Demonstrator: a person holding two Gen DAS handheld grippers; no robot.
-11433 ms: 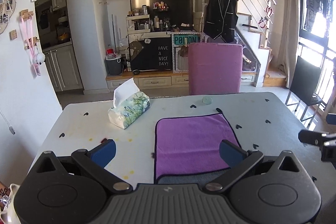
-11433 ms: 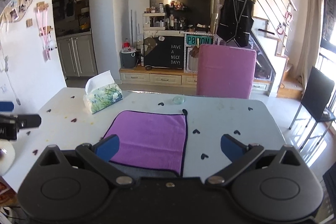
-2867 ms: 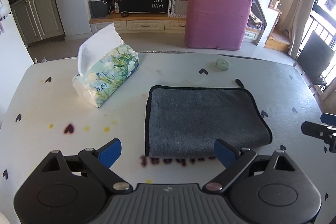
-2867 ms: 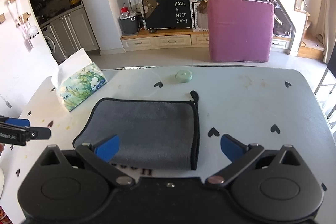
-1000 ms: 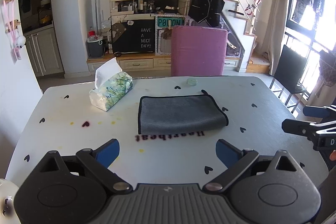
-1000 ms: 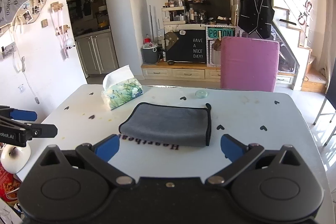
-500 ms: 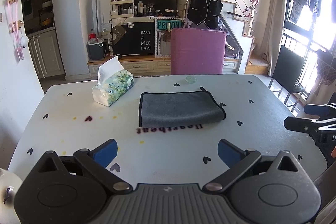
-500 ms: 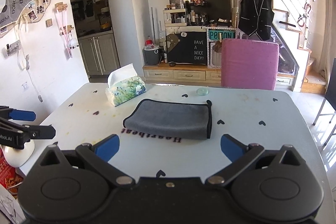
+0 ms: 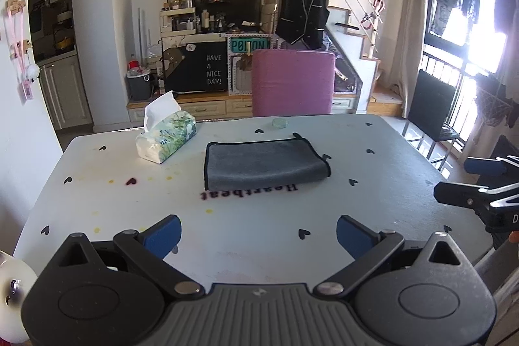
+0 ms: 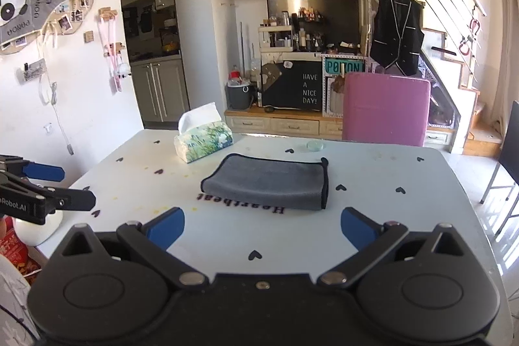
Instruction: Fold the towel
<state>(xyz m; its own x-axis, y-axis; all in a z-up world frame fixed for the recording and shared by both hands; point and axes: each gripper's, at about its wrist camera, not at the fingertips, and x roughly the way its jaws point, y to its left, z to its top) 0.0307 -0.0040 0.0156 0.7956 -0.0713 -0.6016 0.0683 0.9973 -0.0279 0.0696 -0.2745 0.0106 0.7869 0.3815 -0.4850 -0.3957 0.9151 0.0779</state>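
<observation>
The towel (image 9: 264, 162) lies folded in half, grey side up with a black hem, flat in the middle of the white table (image 9: 259, 235). It also shows in the right wrist view (image 10: 271, 180). My left gripper (image 9: 258, 232) is open and empty, held back over the table's near edge, well short of the towel. My right gripper (image 10: 261, 229) is open and empty too, equally far back. Each gripper shows at the edge of the other's view, the right one (image 9: 470, 184) and the left one (image 10: 58, 187).
A tissue box (image 9: 167, 135) stands left of the towel, near the far edge. A small round glass coaster (image 9: 279, 123) lies behind the towel. A pink chair (image 9: 293, 83) stands at the far side. A black chair (image 9: 431, 109) is at the right.
Both grippers have drawn back and up from the towel, so it looks smaller and farther off. The towel has not moved in the last second. Earlier it lay open, purple side up.
</observation>
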